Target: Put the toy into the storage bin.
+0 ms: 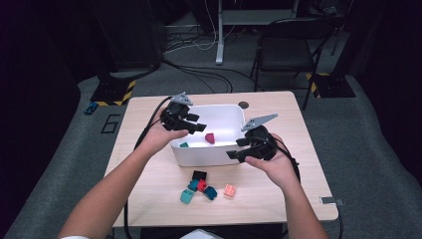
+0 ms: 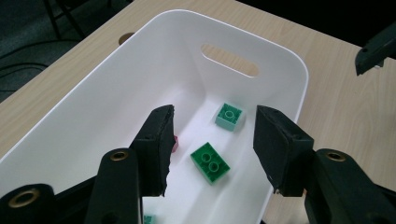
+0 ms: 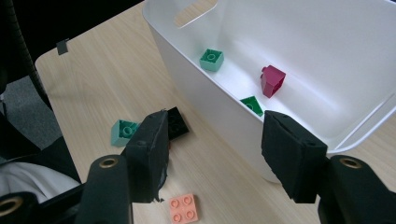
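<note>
A white bin stands mid-table. Inside it lie a magenta brick, a dark green brick and a pale teal brick. My left gripper hovers over the bin's left rim; in its own view the left gripper is open with nothing between the jaws. My right gripper hangs at the bin's front right corner, open and empty; in its own view the right gripper frames the bin wall.
Loose bricks lie in front of the bin: black, red, teal, blue and salmon. A chair and floor cables sit beyond the table's far edge.
</note>
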The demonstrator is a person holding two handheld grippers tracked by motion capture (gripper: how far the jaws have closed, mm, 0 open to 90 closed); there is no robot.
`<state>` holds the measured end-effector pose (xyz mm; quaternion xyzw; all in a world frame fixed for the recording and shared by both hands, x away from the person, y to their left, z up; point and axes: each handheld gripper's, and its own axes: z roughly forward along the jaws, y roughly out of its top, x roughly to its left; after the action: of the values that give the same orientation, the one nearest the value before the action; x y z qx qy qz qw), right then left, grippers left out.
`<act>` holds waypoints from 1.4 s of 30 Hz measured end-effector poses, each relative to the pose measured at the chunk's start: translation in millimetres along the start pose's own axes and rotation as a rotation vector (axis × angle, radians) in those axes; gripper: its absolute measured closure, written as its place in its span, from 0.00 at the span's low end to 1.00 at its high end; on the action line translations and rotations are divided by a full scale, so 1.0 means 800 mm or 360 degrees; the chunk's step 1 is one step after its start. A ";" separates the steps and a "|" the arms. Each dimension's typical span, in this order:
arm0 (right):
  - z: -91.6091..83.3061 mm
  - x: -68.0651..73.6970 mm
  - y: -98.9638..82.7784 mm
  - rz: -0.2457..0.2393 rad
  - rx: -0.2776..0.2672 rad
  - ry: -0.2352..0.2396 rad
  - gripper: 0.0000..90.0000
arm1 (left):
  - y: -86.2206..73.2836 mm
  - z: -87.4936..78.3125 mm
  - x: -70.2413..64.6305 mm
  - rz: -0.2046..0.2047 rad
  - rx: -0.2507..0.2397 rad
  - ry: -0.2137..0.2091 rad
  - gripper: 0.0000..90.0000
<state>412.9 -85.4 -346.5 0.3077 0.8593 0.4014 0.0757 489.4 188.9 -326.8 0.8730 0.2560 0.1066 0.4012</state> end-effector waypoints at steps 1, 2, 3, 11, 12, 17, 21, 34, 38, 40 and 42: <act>0.000 0.000 0.000 0.0003 0.0000 -0.0001 0.45 | -0.001 -0.003 -0.001 0.0001 -0.0003 -0.0003 0.53; 0.000 0.000 0.000 0.0005 0.0000 -0.0003 0.45 | -0.002 -0.006 -0.003 -0.0004 -0.0011 -0.0007 0.53; -0.001 0.000 0.000 0.0010 0.0000 -0.0004 0.45 | -0.004 -0.009 -0.006 0.0002 -0.0014 -0.0007 0.53; -0.003 -0.001 -0.001 0.0009 -0.0009 -0.0006 0.45 | -0.021 -0.026 -0.022 0.0039 -0.0025 -0.0018 0.53; -0.003 -0.001 -0.001 0.0014 -0.0009 -0.0006 0.45 | -0.024 -0.027 -0.024 0.0040 -0.0020 -0.0028 0.53; -0.003 0.000 0.000 0.0011 -0.0008 -0.0007 0.45 | -0.036 -0.036 -0.034 0.0046 -0.0027 -0.0043 0.53; -0.004 0.000 0.000 0.0009 -0.0013 -0.0009 0.45 | -0.048 -0.041 -0.041 0.0064 -0.0014 -0.0030 0.53; -0.004 0.001 0.000 0.0010 -0.0012 -0.0009 0.45 | -0.092 -0.035 -0.063 0.0102 0.0038 -0.0046 0.54; -0.003 0.001 0.000 0.0011 -0.0011 -0.0012 0.45 | -0.103 -0.032 -0.066 0.0102 0.0050 -0.0028 0.54; -0.003 0.001 0.000 0.0010 -0.0008 -0.0011 0.45 | -0.109 -0.031 -0.067 0.0107 0.0059 -0.0012 0.54; -0.002 0.001 0.000 0.0005 -0.0009 -0.0011 0.45 | -0.116 -0.029 -0.069 0.0085 0.0044 -0.0013 0.54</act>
<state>411.7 -86.2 -345.1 0.3101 0.8575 0.4029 0.0788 400.2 225.7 -380.8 0.8854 0.2325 0.1101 0.3871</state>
